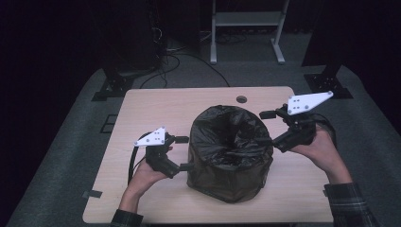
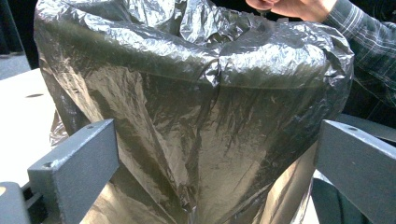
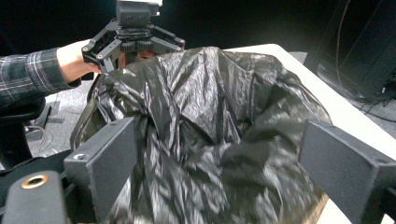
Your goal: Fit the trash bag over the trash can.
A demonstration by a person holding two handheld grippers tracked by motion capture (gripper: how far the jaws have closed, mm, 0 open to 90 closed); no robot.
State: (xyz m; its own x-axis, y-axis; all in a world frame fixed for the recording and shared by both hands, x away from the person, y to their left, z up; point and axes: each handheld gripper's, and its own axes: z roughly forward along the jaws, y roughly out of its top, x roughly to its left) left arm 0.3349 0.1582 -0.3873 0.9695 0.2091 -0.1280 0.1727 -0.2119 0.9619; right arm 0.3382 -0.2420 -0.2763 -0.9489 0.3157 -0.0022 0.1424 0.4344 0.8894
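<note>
Pale wood counter (image 1: 142,109) under dark surroundings. Near its middle, black bag-lined bin (image 1: 230,151), standing upright. Just left of the bin, left gripper (image 1: 184,152), fingers (image 2: 74,168) spread wide, gripping nothing, close to the liner's wall. Right of the bin, by the rim, right gripper (image 1: 268,127), fingers (image 3: 105,158) likewise wide apart, empty. Beyond the counter, white frame legs (image 1: 246,28) on grey floor.

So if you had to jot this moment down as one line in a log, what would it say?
scene: black bag-lined bin on table | left gripper: open, beside bin | right gripper: open, at rim | bag: ungripped
</note>
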